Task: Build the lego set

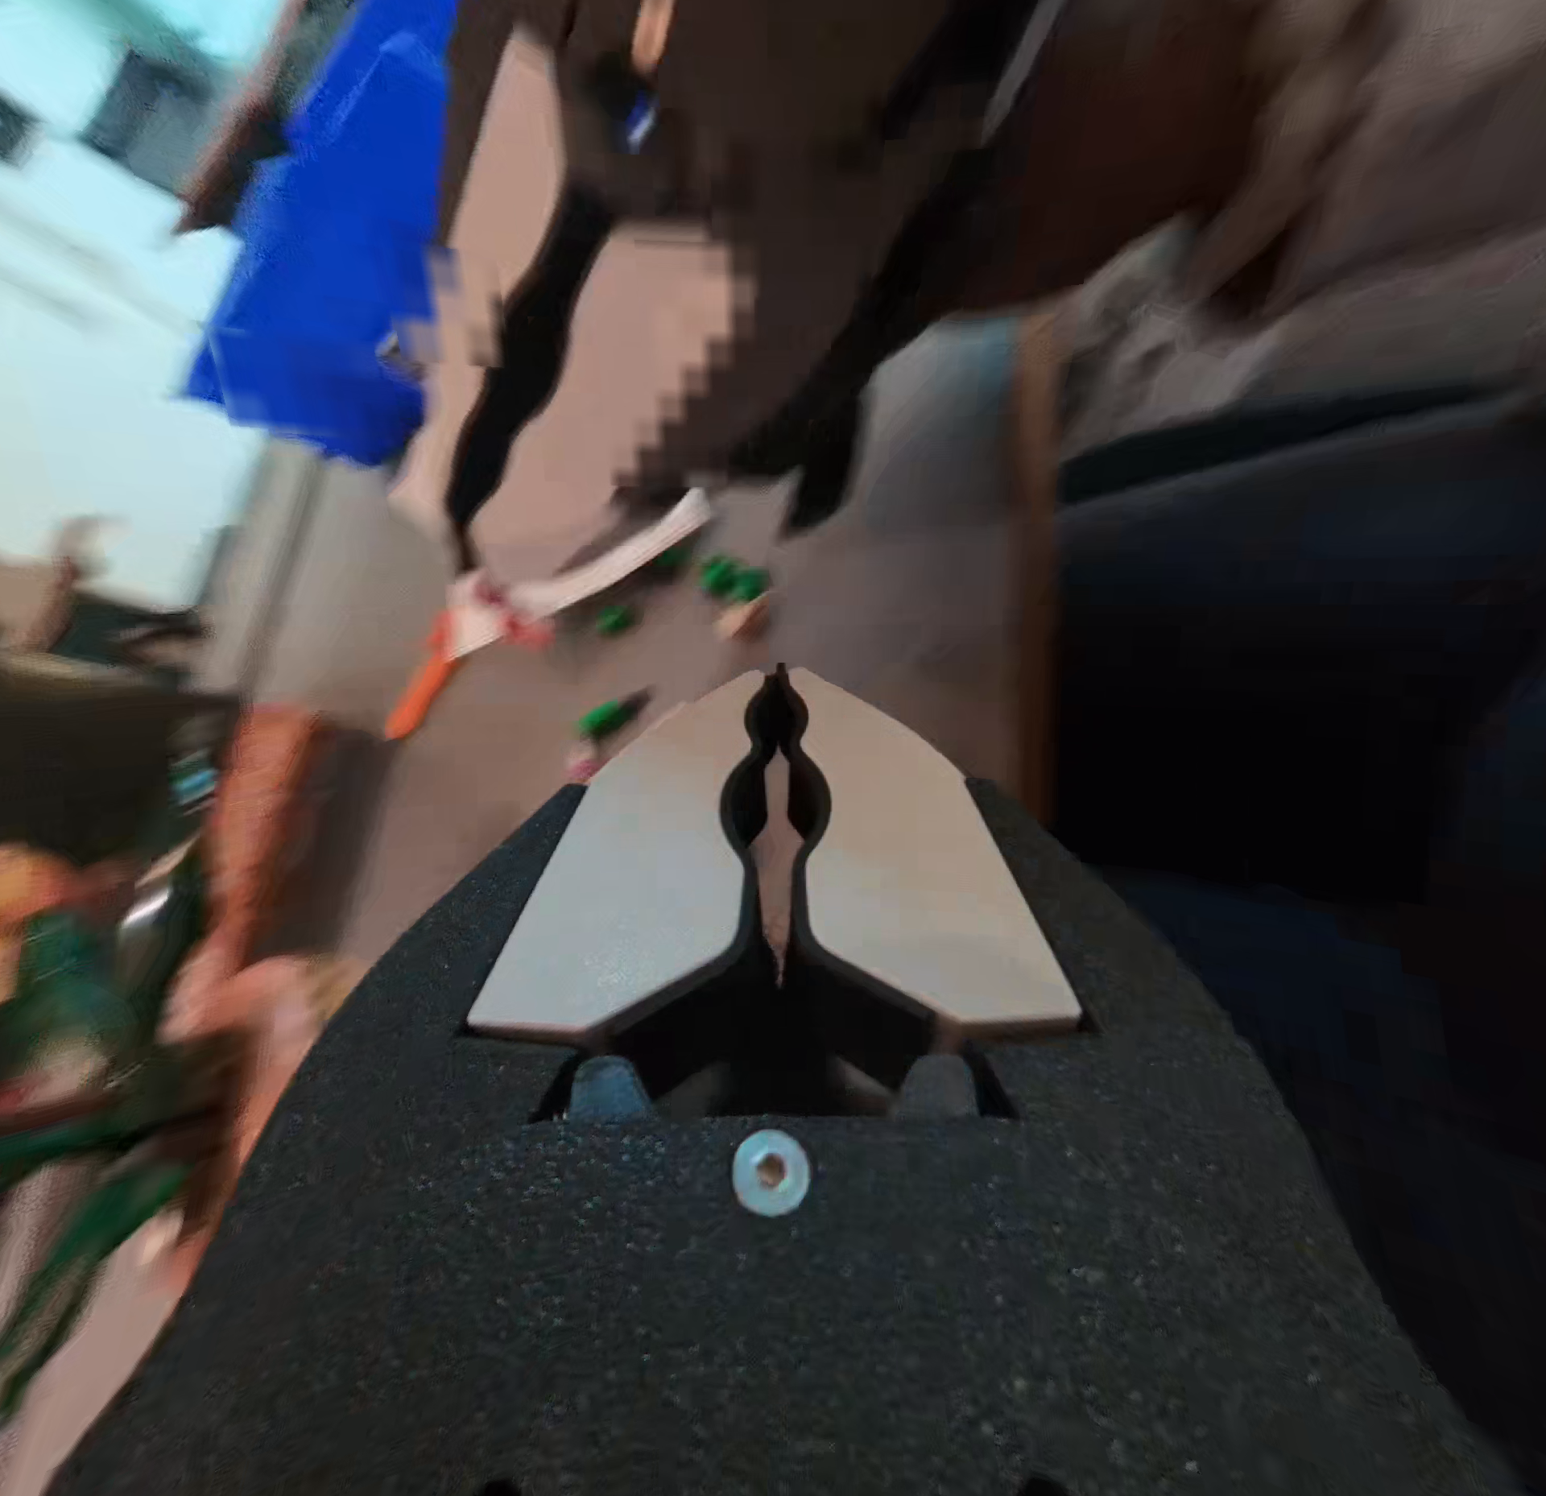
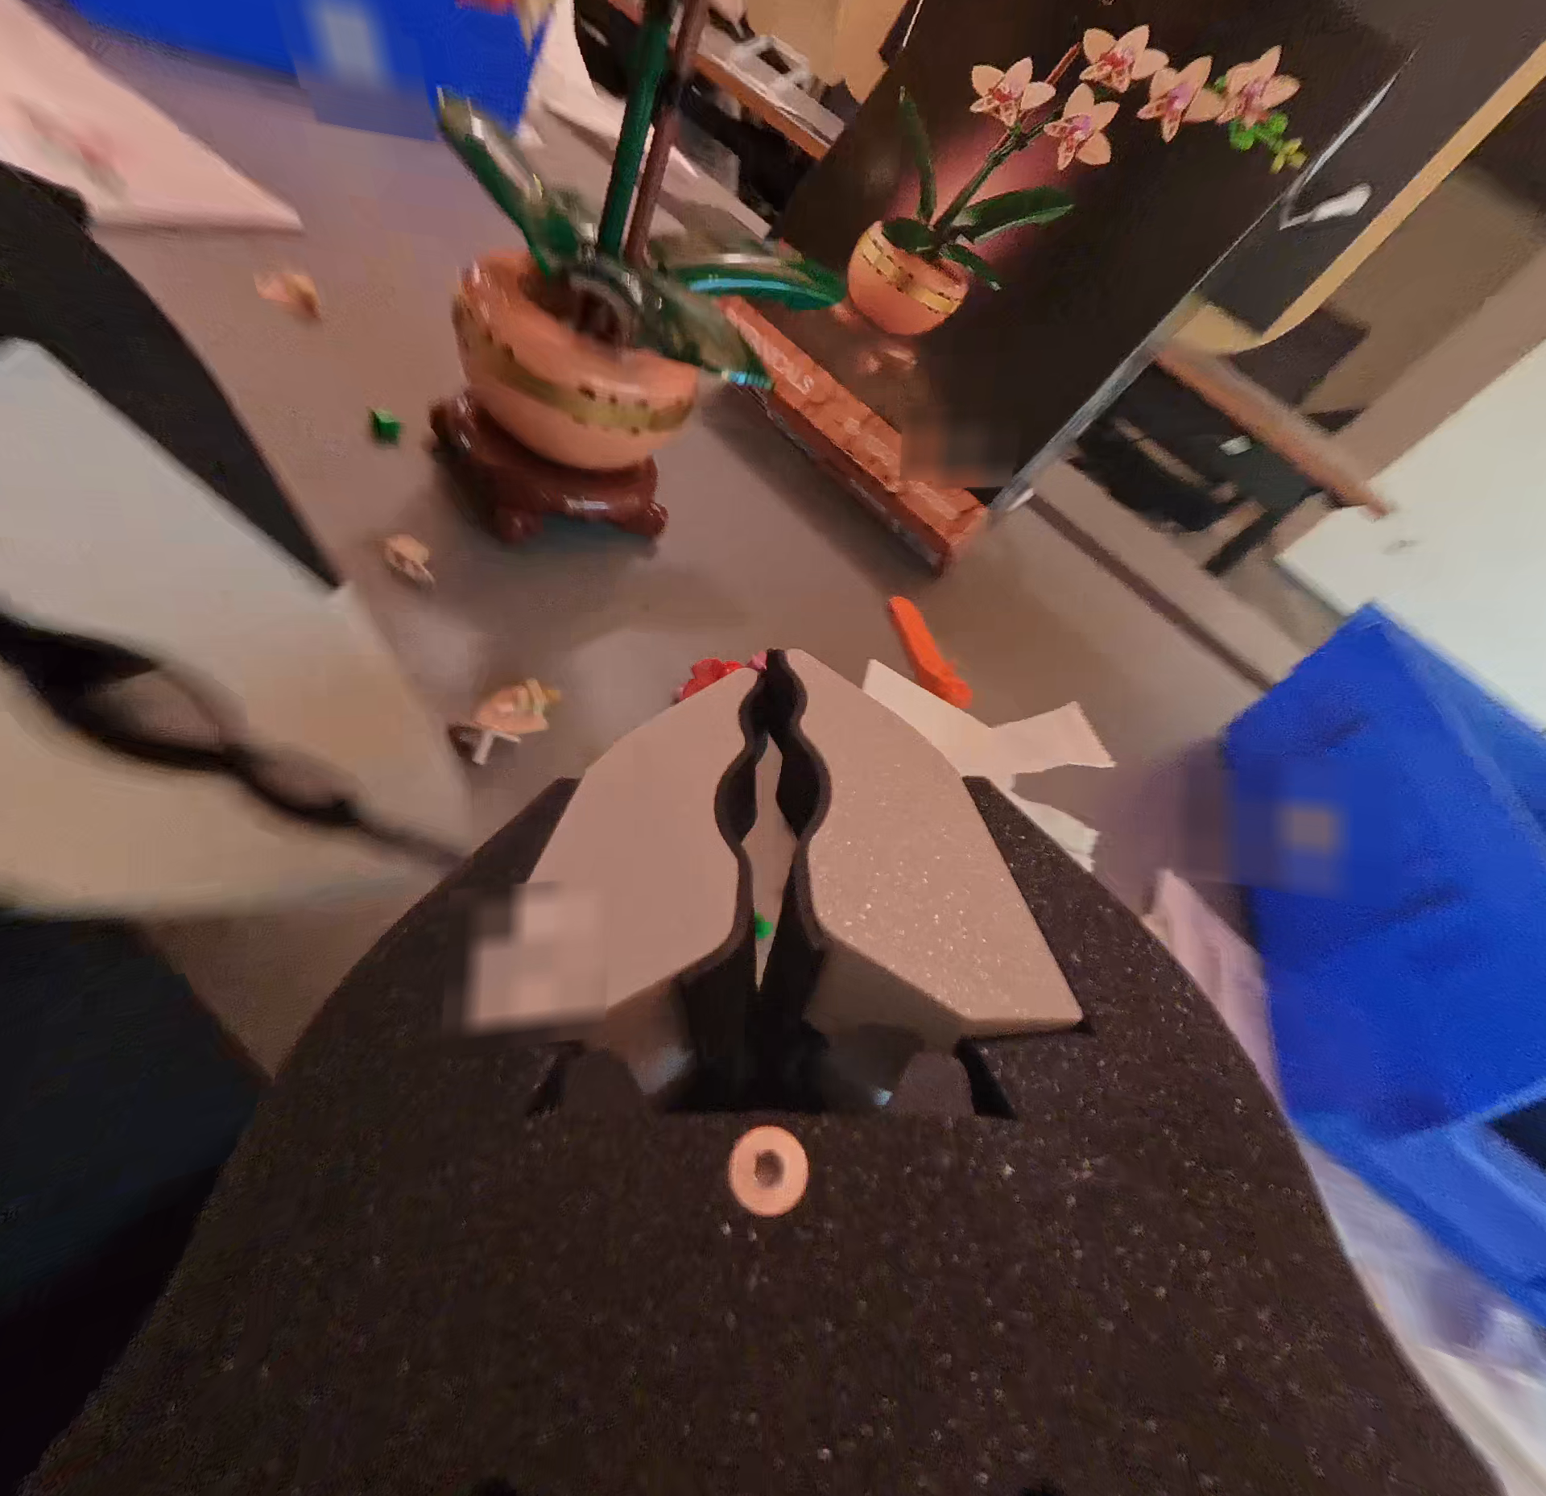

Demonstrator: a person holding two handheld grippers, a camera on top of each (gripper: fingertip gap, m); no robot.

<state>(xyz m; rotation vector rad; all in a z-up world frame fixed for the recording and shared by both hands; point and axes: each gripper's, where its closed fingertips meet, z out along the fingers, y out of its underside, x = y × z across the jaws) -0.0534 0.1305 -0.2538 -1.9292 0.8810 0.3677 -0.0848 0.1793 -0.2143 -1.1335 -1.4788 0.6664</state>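
Note:
The view from my left gripper is blurred by motion. My left gripper (image 1: 780, 679) is shut and empty above the grey table (image 1: 878, 619). Small green pieces (image 1: 734, 577) lie ahead of it. My right gripper (image 2: 774, 661) is shut, with nothing visibly held, low over the table near a red piece (image 2: 711, 674). The part-built orchid (image 2: 577, 385), a tan pot on a brown base with green leaves and stems, stands beyond it. Loose tan flower pieces (image 2: 512, 710) lie on the table. The left gripper's fingers (image 2: 167, 552) cross the left side of the right wrist view.
The set's black box (image 2: 1087, 201) stands behind the orchid. An orange brick separator (image 2: 929, 653) and white paper (image 2: 1012, 741) lie by my right gripper. A blue bin (image 2: 1405, 870) is at the right. A booklet (image 2: 142, 159) lies at the far left.

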